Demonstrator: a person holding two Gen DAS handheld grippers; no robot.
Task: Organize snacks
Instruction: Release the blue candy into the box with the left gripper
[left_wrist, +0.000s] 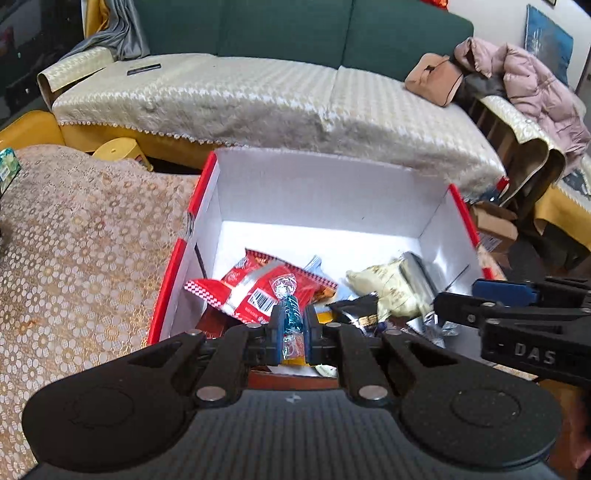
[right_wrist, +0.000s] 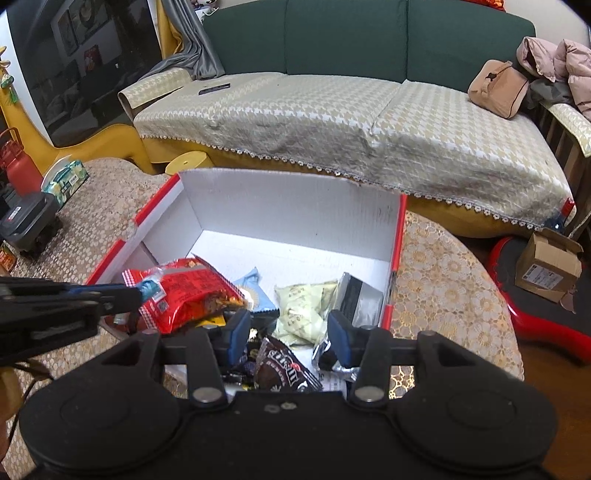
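Note:
A red and white cardboard box (left_wrist: 325, 192) stands open on the table and holds several snack packs. My left gripper (left_wrist: 291, 325) is shut on a blue wrapped candy (left_wrist: 290, 314) and holds it over the box's near left corner, above a red snack bag (left_wrist: 255, 288). In the right wrist view the same box (right_wrist: 288, 206) shows the red bag (right_wrist: 184, 295), a pale green pack (right_wrist: 306, 306), a silver pack (right_wrist: 358, 299) and a brown M&M's bag (right_wrist: 280, 365). My right gripper (right_wrist: 288, 332) is open and empty over the box's near edge.
The table has a gold lace cloth (left_wrist: 74, 258). A sofa with a cream cover (right_wrist: 351, 122) lies behind the box. A tissue box (right_wrist: 66, 177) and a dark device (right_wrist: 29, 225) sit at the table's left. A cardboard carton (right_wrist: 546, 266) lies on the floor at right.

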